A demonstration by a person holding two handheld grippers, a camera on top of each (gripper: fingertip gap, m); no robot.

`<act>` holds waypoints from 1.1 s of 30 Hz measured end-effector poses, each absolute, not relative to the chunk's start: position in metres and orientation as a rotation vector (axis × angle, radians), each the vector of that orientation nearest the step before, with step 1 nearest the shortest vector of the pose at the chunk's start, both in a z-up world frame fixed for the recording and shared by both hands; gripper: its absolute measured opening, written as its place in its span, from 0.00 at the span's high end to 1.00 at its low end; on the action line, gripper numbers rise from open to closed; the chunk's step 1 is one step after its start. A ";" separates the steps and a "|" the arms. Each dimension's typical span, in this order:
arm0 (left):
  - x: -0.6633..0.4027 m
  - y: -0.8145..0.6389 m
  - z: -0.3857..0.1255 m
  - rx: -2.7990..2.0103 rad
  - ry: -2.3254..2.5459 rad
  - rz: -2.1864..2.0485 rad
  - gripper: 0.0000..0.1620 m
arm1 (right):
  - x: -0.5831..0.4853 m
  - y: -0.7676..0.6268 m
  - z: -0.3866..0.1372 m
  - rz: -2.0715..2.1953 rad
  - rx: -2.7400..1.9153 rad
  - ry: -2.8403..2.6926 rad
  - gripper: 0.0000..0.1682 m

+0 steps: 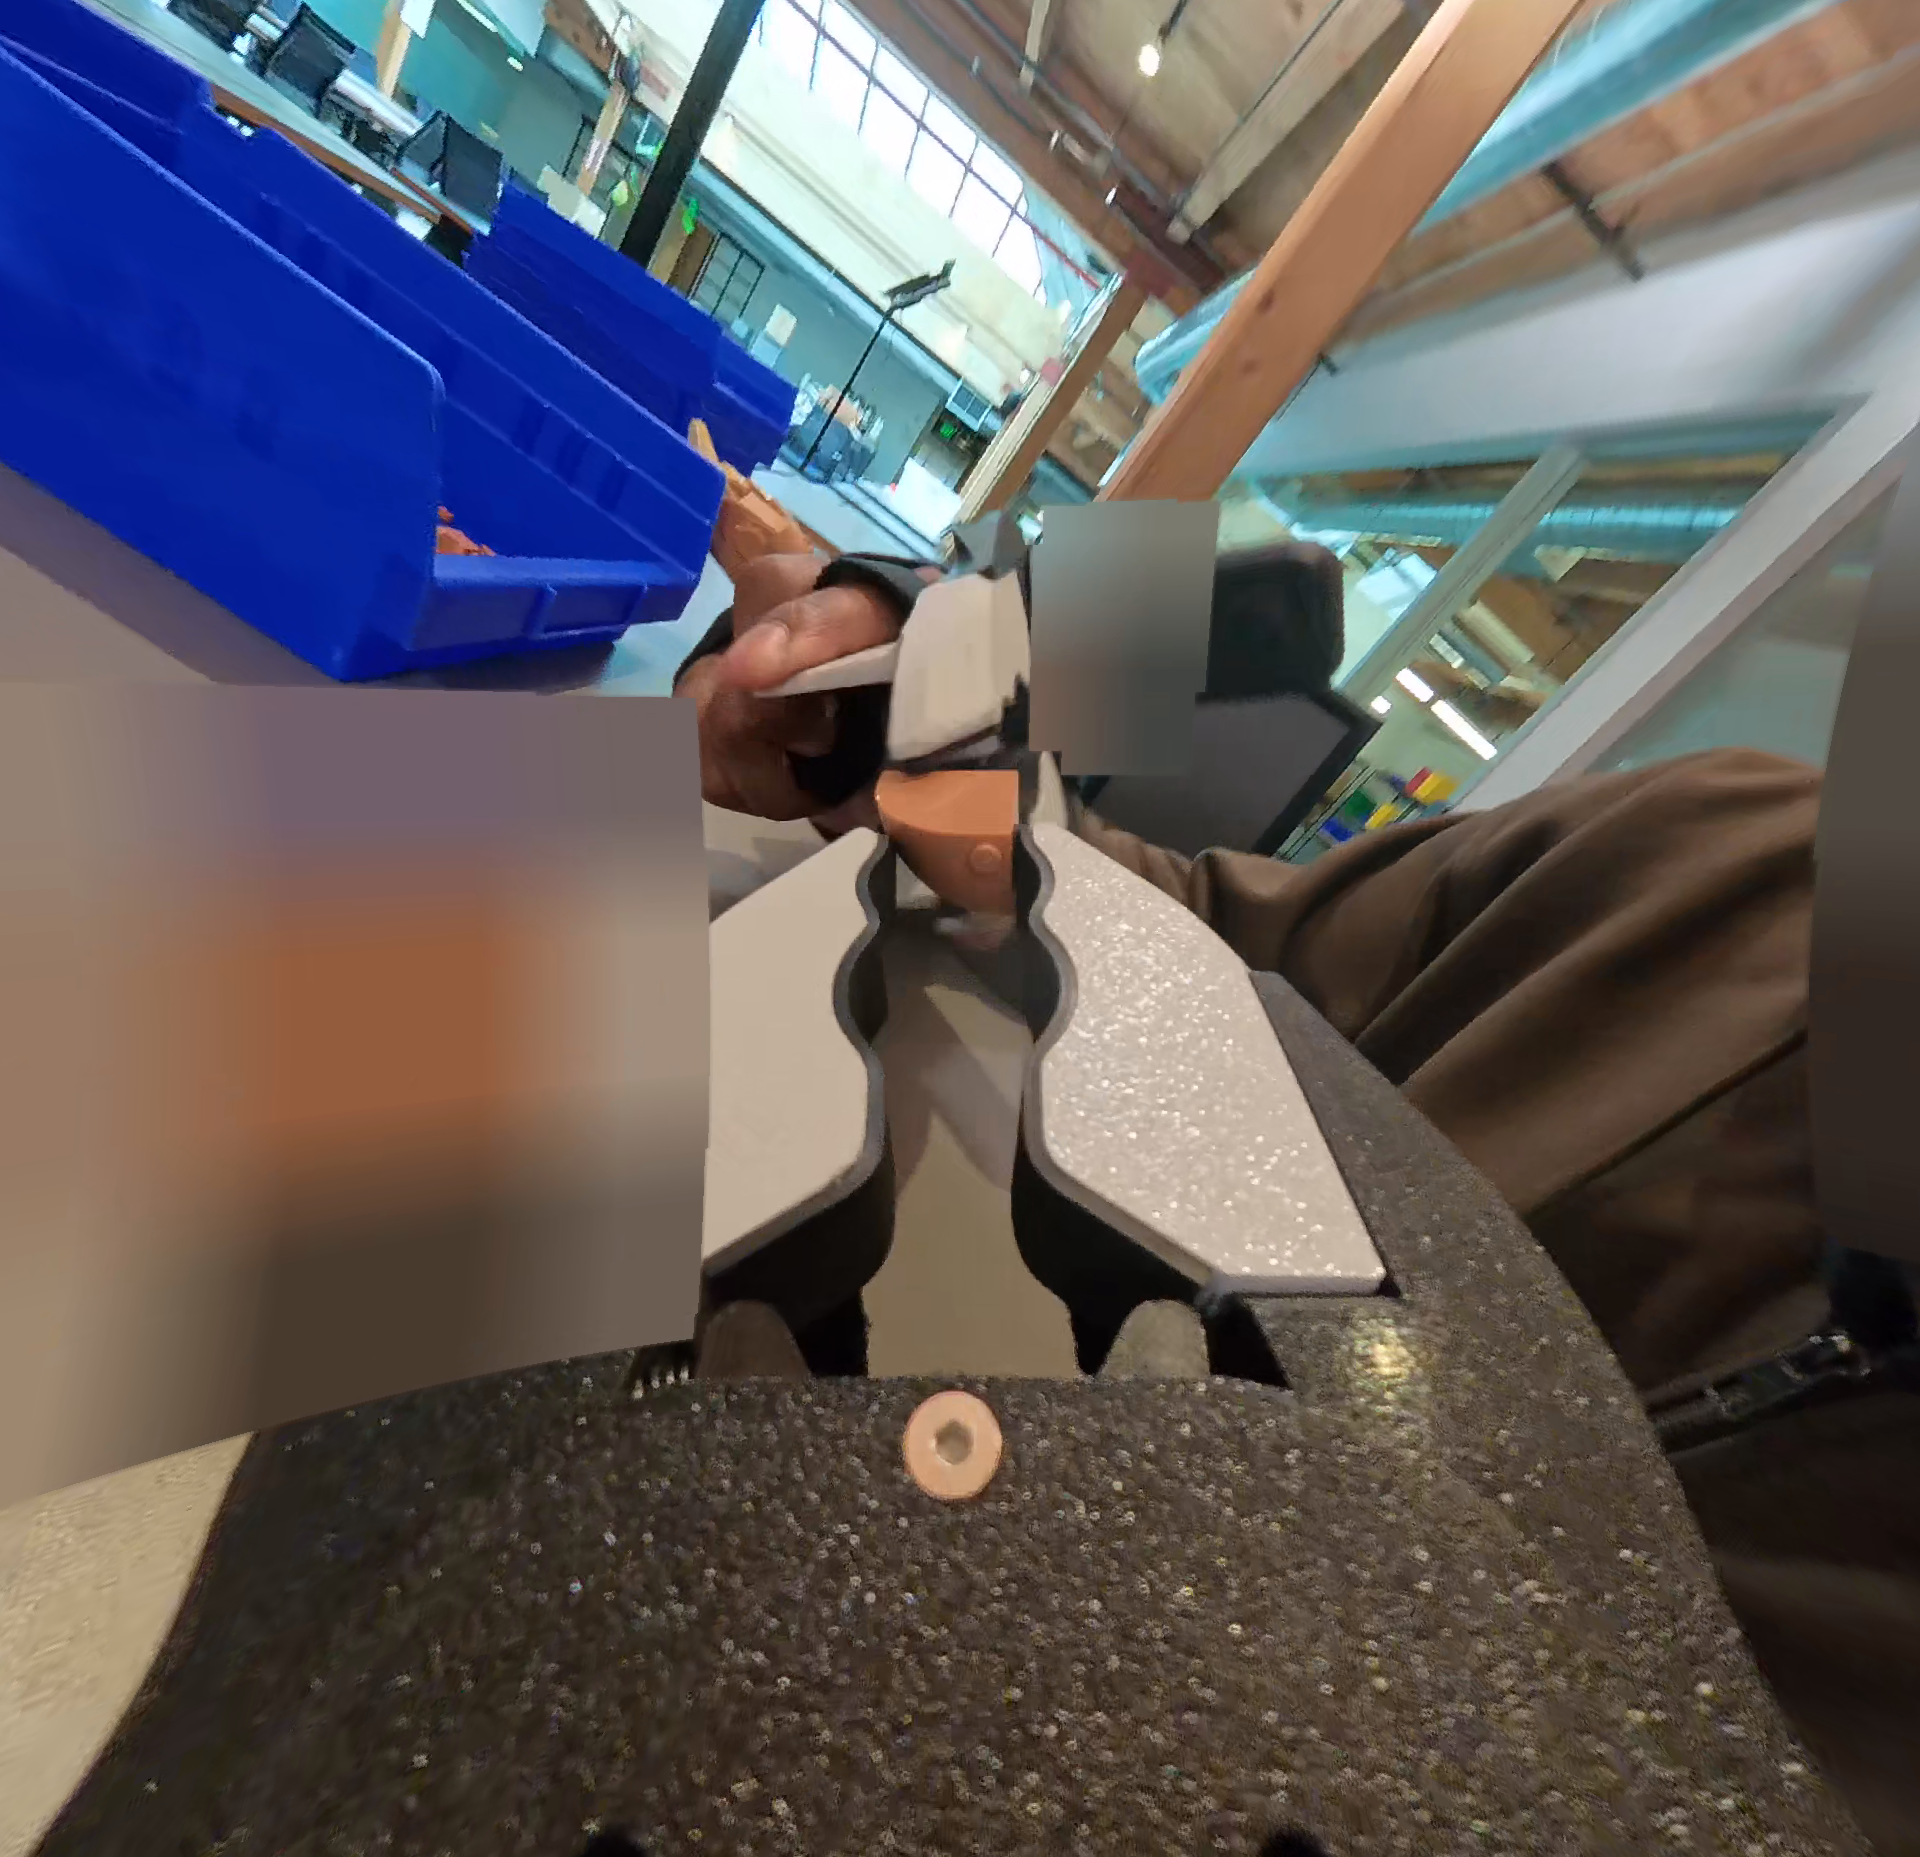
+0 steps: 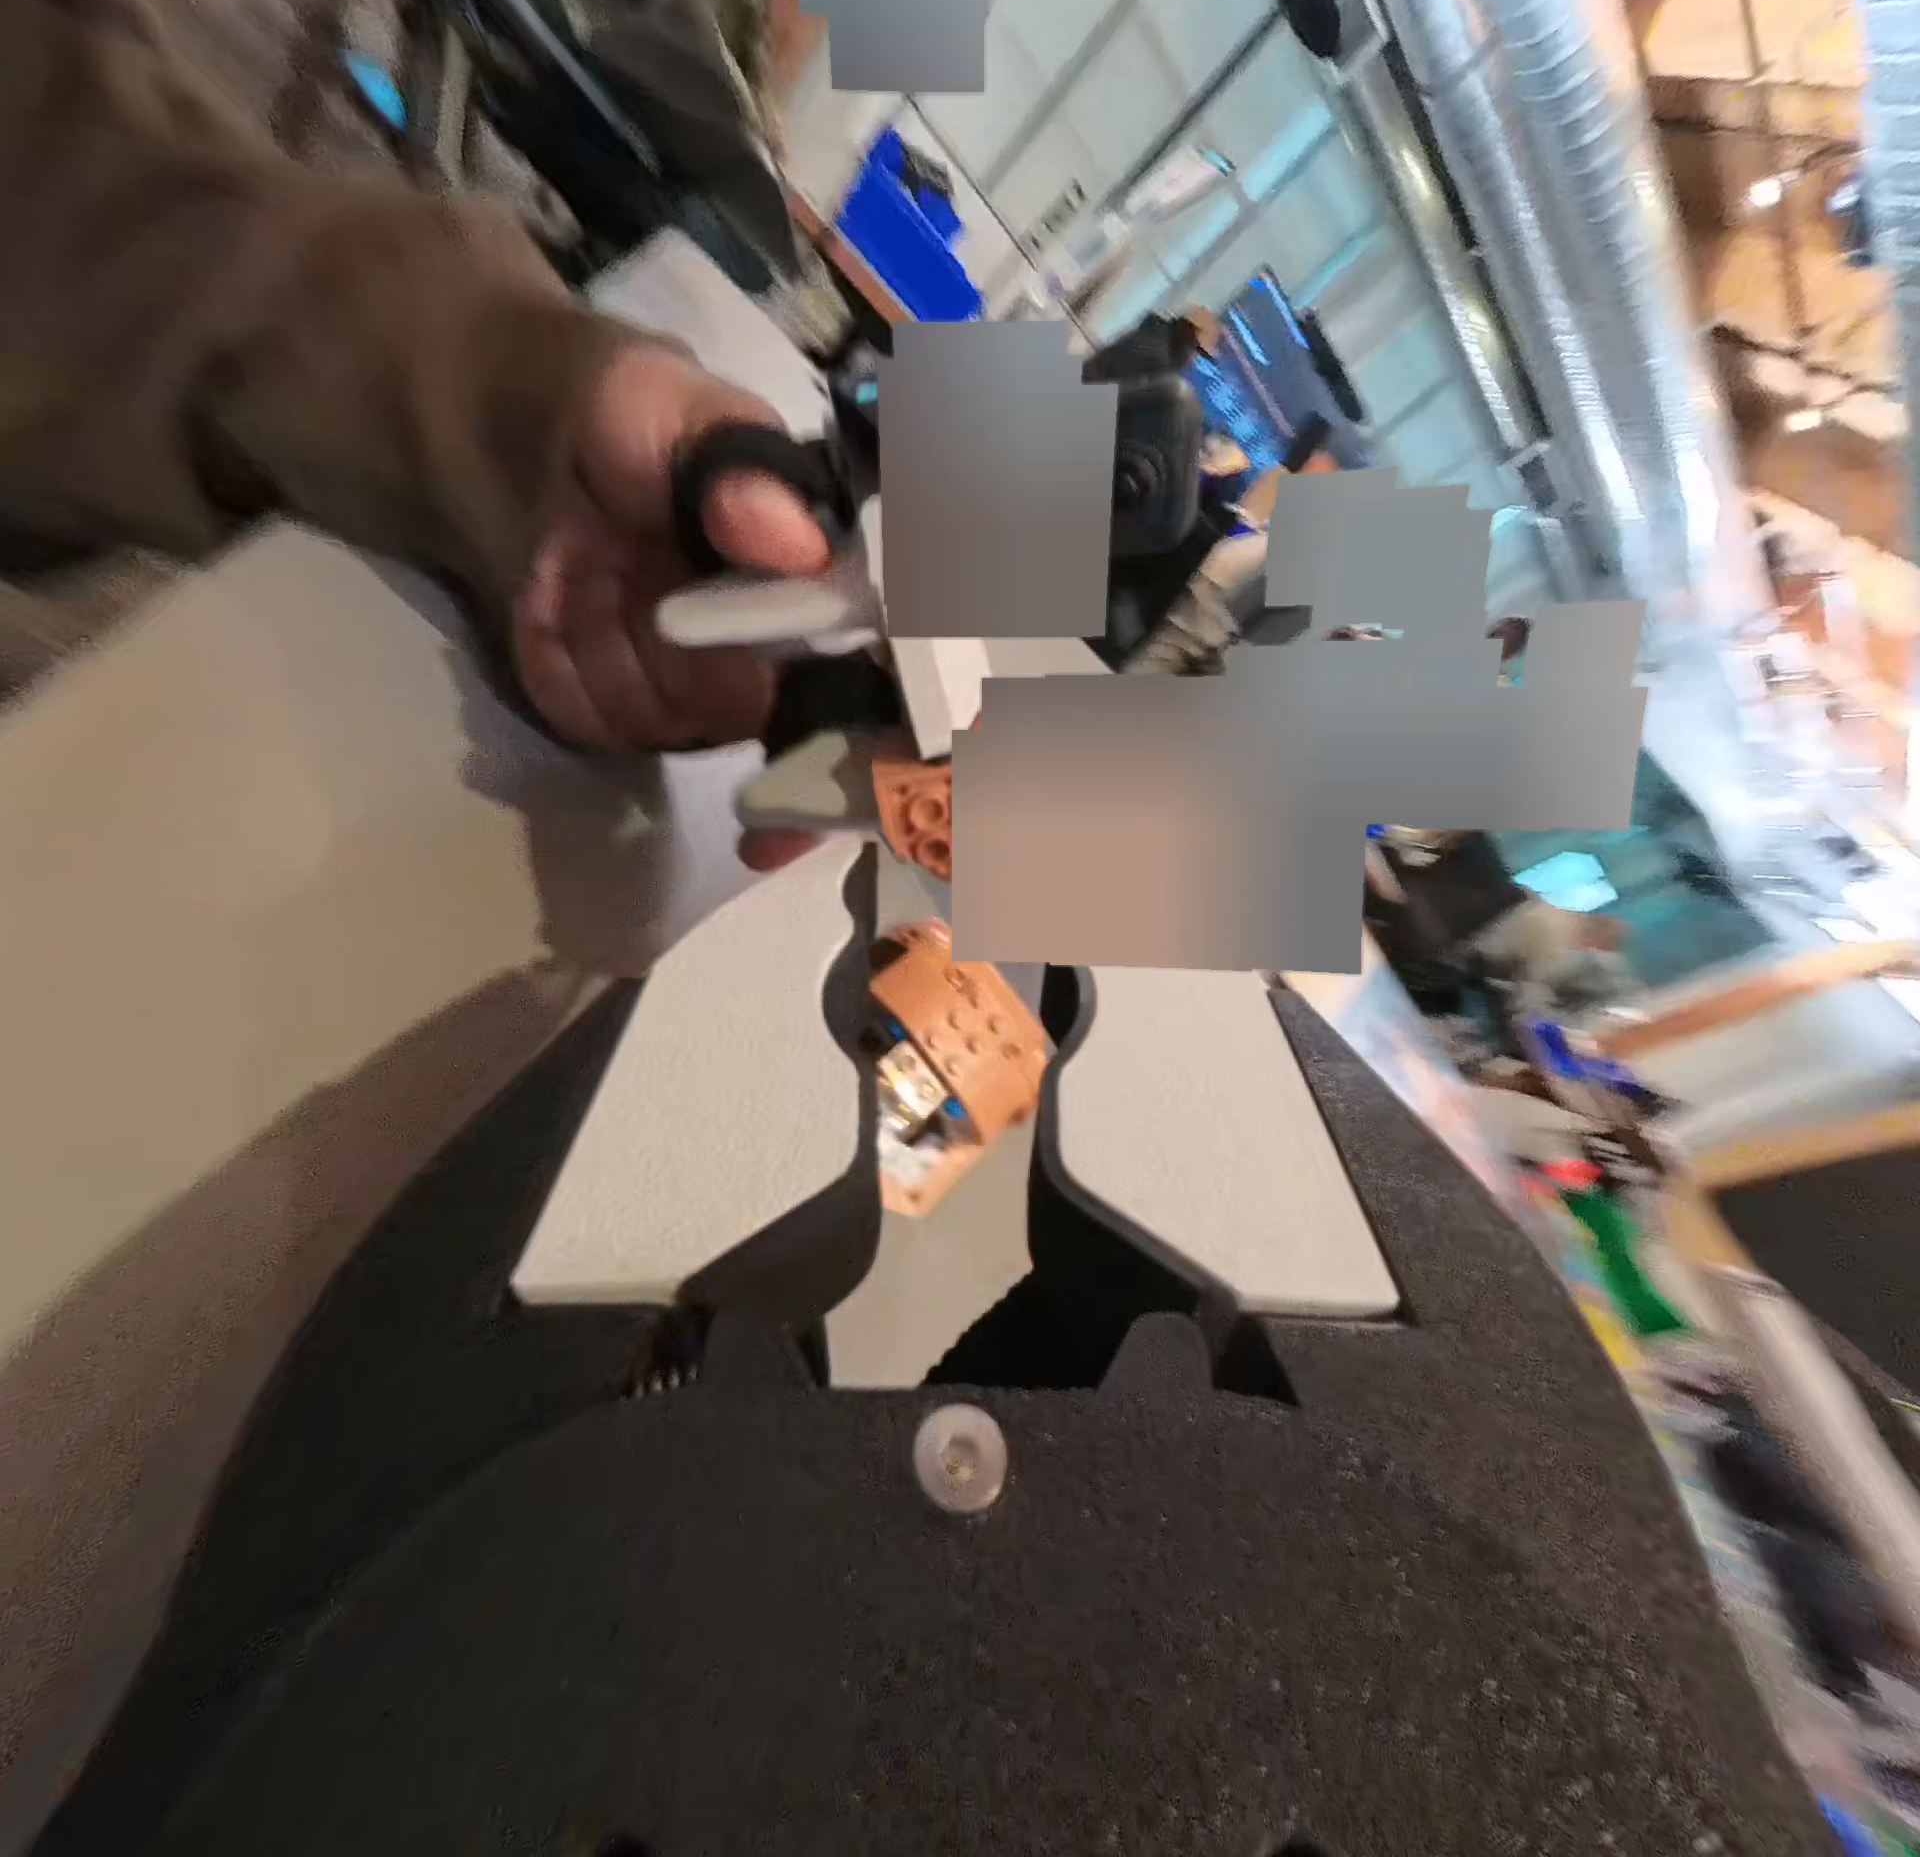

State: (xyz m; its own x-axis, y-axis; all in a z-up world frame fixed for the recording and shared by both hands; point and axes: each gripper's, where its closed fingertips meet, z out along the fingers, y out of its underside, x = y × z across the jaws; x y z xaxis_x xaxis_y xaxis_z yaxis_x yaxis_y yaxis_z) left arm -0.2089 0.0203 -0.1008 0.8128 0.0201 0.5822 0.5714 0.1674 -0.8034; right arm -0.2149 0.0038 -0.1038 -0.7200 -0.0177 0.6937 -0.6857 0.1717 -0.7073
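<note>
Right gripper [image 2: 951,986] clamps an orange studded brick piece [image 2: 956,1044], left gripper [image 2: 821,789] just beyond

Blue plastic bins [image 1: 343,457] sat on the grey surface [image 1: 665,654], one holding small orange pieces [image 1: 462,540]. Wooden beam [image 1: 1340,218] overhead, black post [image 1: 707,93] behind.

We count two grippers, the left gripper [image 1: 951,872] and the right gripper [image 2: 956,934], each with two grey fingers [image 1: 1164,1059]. There are at least three blue bins [image 1: 312,436] on the table [image 1: 665,664] in the left wrist view, and one more blue bin [image 2: 904,228] far off in the right wrist view. Of the orange-brown brick pieces, we count one [image 1: 951,836] at the left gripper's tips, two [image 2: 961,1054] by the right gripper, and one hand [image 2: 623,602] per view.
</note>
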 end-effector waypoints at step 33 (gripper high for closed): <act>-0.211 0.031 -0.128 -1.592 -0.555 -0.274 0.86 | -0.219 0.014 -0.129 1.297 0.763 -2.051 0.86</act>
